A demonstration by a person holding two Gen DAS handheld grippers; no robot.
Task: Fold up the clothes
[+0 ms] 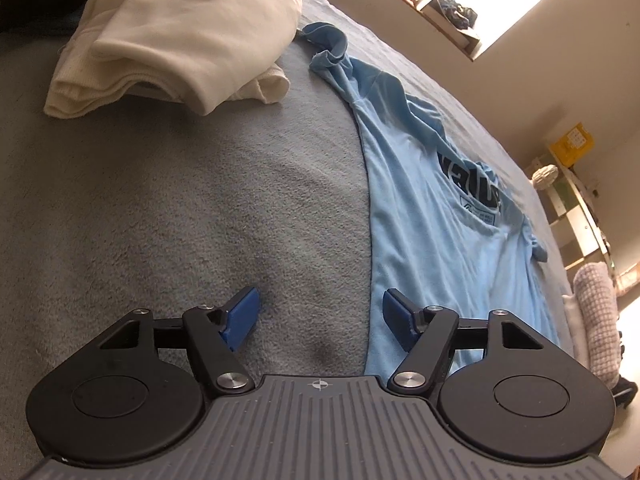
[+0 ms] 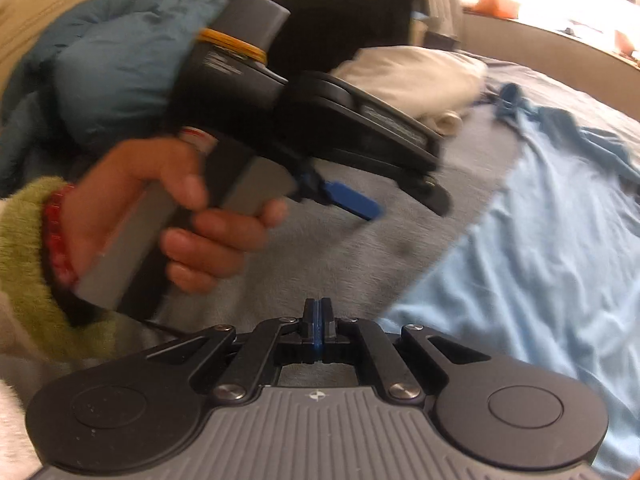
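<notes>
A light blue T-shirt [image 1: 432,216] with dark lettering lies spread on the grey blanket [image 1: 180,208]. My left gripper [image 1: 318,314] is open and empty, low over the blanket, with its right finger over the shirt's near edge. In the right wrist view the shirt [image 2: 540,248] lies to the right. My right gripper [image 2: 318,316] is shut with nothing between the pads, above the blanket near the shirt's edge. The left gripper [image 2: 360,204], held by a hand, shows there as a blurred shape.
A folded cream garment [image 1: 176,36] lies on the blanket at the far left, also in the right wrist view [image 2: 416,76]. A teal quilt [image 2: 100,60] is heaped by the headboard. Shelves [image 1: 576,208] and a checked bundle [image 1: 596,312] stand off the bed's right side.
</notes>
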